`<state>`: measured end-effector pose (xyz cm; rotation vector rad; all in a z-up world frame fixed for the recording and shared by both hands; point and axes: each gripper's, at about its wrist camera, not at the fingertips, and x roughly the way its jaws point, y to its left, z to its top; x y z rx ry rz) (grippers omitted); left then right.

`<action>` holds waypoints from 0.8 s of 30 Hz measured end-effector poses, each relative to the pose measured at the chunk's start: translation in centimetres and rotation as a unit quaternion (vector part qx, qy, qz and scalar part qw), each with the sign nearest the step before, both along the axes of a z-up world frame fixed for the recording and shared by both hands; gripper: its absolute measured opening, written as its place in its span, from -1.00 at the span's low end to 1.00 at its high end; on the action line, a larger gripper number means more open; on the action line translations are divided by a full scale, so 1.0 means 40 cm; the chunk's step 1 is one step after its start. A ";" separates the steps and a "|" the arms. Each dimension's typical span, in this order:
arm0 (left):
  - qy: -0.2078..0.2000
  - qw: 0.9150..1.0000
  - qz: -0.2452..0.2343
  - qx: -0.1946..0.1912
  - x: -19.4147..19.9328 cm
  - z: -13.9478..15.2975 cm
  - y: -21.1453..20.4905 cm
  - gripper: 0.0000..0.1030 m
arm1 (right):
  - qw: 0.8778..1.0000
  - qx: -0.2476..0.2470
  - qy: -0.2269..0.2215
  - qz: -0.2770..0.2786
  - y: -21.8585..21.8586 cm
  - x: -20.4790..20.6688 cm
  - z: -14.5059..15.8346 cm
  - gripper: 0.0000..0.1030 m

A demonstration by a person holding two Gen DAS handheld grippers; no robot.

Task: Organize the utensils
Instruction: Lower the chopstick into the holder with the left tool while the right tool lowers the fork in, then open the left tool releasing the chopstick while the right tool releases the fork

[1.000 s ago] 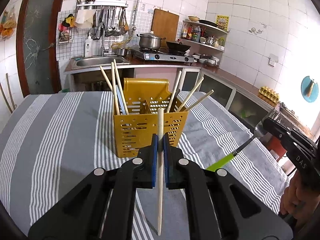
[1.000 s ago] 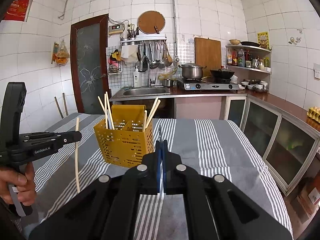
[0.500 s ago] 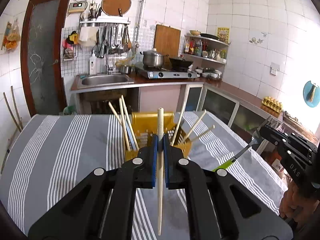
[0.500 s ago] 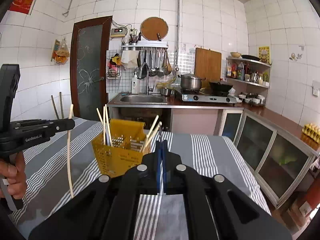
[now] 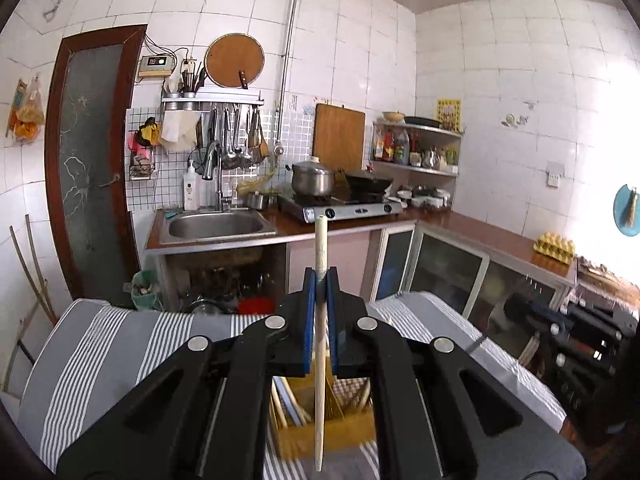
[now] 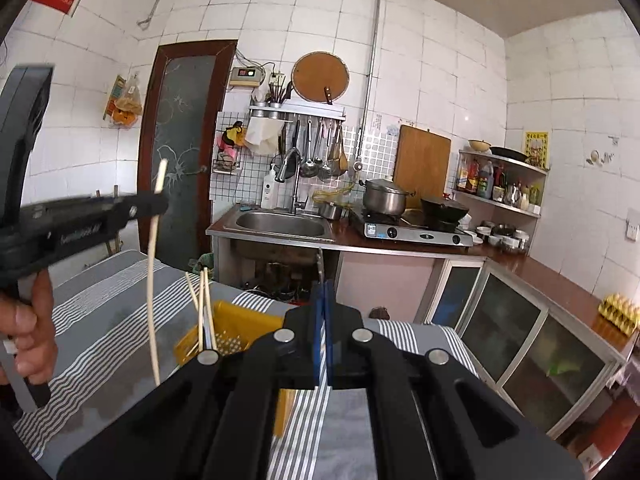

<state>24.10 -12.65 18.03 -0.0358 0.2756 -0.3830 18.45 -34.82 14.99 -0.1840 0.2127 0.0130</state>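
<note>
Left claw (image 5: 318, 280) clamps a pale wooden chopstick (image 5: 319, 344) upright between its blue pads, tip pointing down toward the yellow perforated utensil basket (image 5: 320, 432) directly beneath it, a hold that looks suited to dropping the stick in vertically. Right claw (image 6: 322, 292) has its jaws pressed together on a thin metal utensil whose tip (image 6: 319, 264) just shows above the pads; which utensil it is cannot be told here. Both hover over the table (image 6: 104, 320), draped in a grey cloth with white stripes, in a white-tiled kitchen. In the right wrist view the basket sits on the cloth with several chopsticks (image 6: 202, 308) already standing in one compartment. A hand (image 6: 32, 332) grips the left tool's handle at frame edge.
</note>
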 end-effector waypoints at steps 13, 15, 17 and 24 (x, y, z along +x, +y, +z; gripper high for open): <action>0.015 1.000 0.024 -0.012 0.180 -0.054 -0.005 -0.92 | 1.000 -0.011 0.028 0.003 0.024 0.143 -0.031 -0.98; 0.028 0.999 0.021 -0.015 0.195 -0.075 -0.005 -0.92 | 0.999 -0.010 0.042 0.005 0.021 0.166 -0.049 -0.98; 0.043 0.999 0.021 -0.008 0.205 -0.117 -0.013 -0.88 | 0.998 -0.010 0.065 0.013 0.025 0.195 -0.066 -0.97; 0.057 0.998 0.037 -0.009 0.173 -0.191 0.044 0.00 | 0.999 0.022 0.046 0.018 -0.004 0.158 -0.081 0.07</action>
